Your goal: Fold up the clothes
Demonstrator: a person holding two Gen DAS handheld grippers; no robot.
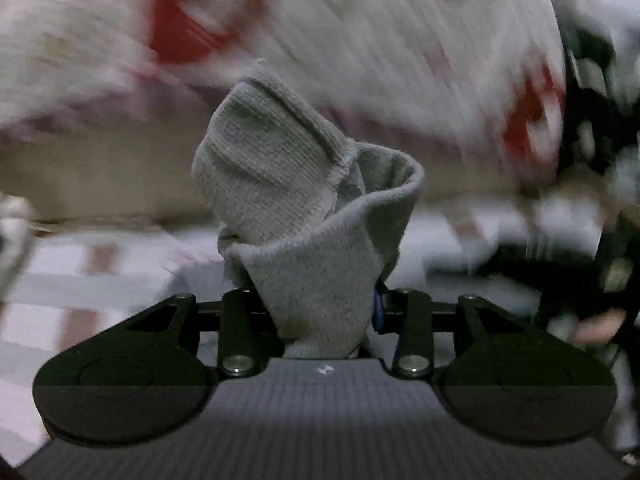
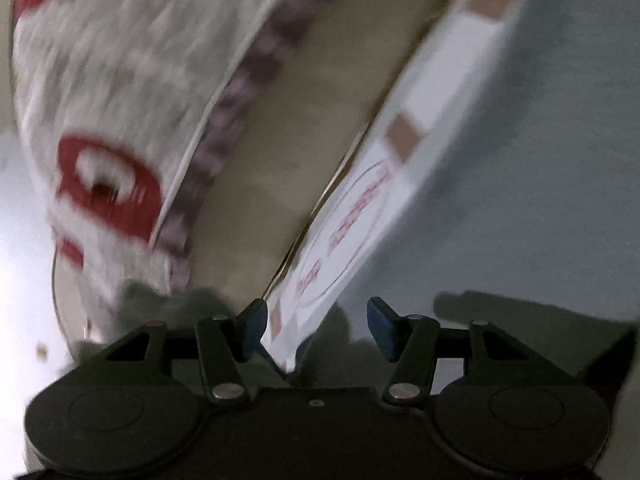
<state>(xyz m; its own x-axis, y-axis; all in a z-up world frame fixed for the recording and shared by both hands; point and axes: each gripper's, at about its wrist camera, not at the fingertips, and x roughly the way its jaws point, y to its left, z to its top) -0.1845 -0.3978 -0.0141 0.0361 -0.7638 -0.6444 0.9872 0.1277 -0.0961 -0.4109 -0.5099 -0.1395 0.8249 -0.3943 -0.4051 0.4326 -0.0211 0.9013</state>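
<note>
- Left wrist view: my left hand-held gripper is clamped on a bunched piece of grey knit cloth, which stands up from between the fingers with its rim curled open. It is held off the bed, whose checked cover blurs below. Behind it a white fabric with red print streaks across the top, too smeared for me to name the garment. At far right I make out a dark rig and a bit of a hand, nothing more.
- Risk here, as I judge it: the grip bites only the bundle's lower end, so a quick swing could pull the knit free or let the curled rim flop and spoil any fold line.
- Right wrist view: my right hand-held gripper stands wide, nothing between the blue pads. A corner of the white checked sheet lies just ahead, the red-printed fabric to the left.
- Risk: with this much blur I could close on the sheet instead of clothing.
</note>
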